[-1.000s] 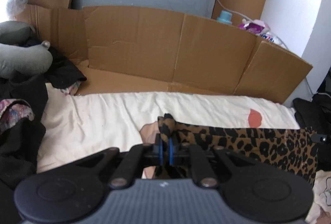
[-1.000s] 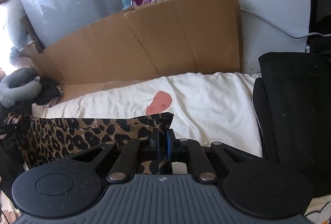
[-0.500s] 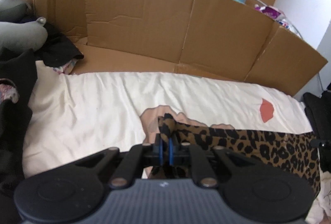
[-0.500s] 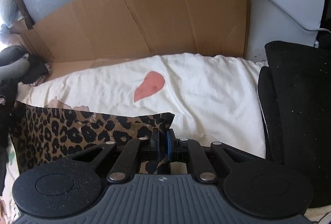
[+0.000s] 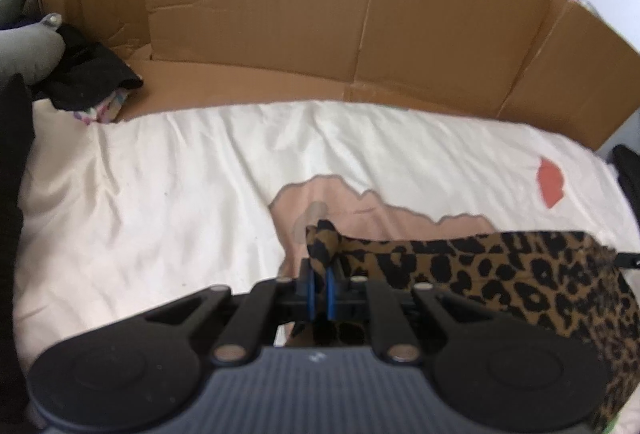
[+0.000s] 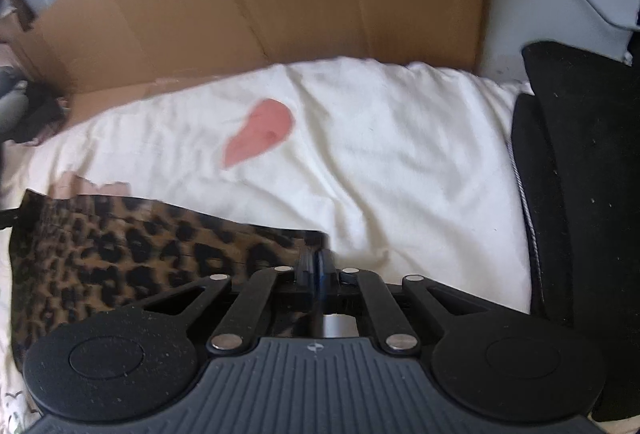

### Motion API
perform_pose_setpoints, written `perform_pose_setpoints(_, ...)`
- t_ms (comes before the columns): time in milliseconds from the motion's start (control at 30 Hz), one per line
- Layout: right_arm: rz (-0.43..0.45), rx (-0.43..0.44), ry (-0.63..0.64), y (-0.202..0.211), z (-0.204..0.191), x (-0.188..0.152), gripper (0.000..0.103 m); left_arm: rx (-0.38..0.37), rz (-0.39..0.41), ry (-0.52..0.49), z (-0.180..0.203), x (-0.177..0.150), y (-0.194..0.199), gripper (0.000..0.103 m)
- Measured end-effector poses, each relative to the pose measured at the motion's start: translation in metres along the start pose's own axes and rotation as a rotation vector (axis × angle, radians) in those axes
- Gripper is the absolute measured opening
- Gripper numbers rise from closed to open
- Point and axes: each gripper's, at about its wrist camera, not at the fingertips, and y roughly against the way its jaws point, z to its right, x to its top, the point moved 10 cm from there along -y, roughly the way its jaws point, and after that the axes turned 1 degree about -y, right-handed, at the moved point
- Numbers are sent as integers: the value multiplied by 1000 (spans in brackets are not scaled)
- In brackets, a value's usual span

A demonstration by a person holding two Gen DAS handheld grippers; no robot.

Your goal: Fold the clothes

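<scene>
The left hand-held gripper (image 5: 319, 280) is pinching one bunched corner of a brown-and-black leopard-print fabric garment (image 5: 520, 286), its blue-padded fingers (image 5: 309, 288) closed tight on the cloth, with a small tuft sticking up above them. The right hand-held gripper (image 6: 316, 266) is clamping the opposite corner of the same leopard-print garment (image 6: 140, 254), its jaws pressed together on the fabric edge. Between the two grips the garment is stretching as a taut band, held just above a cream-white bedsheet (image 5: 160, 193) printed with a pale pink patch (image 5: 340, 201) and a coral-red shape (image 6: 260, 137). Behind the sheet a brown flattened corrugated cardboard sheet (image 5: 320, 13) is standing up as a backdrop. In the left wrist view a pile of dark clothes (image 5: 88, 73) is lying at the sheet's far left corner, beside a grey padded cushion (image 5: 24, 45). In the right wrist view a black fabric-covered object (image 6: 580, 173) is bordering the sheet's right edge.
</scene>
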Motion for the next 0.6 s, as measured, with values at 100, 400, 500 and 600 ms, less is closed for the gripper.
perform_pose_setpoints(100, -16, -20, -66, -8, 20, -3, 0, -3, -17, 15, -3, -5, -11, 6)
perform_pose_setpoints(400, 66, -15, -102, 18, 23, 4, 0, 38, 14, 64, -16, 0, 1, 34)
perform_pose_setpoints(500, 99, 25, -116, 27, 15, 11, 1, 44, 46, 47, -8, 5, 16, 35)
perform_pose_setpoints(600, 120, 65, -104, 33, 0, 18, 1, 8, 70, 35, 8, 7, 29, 41)
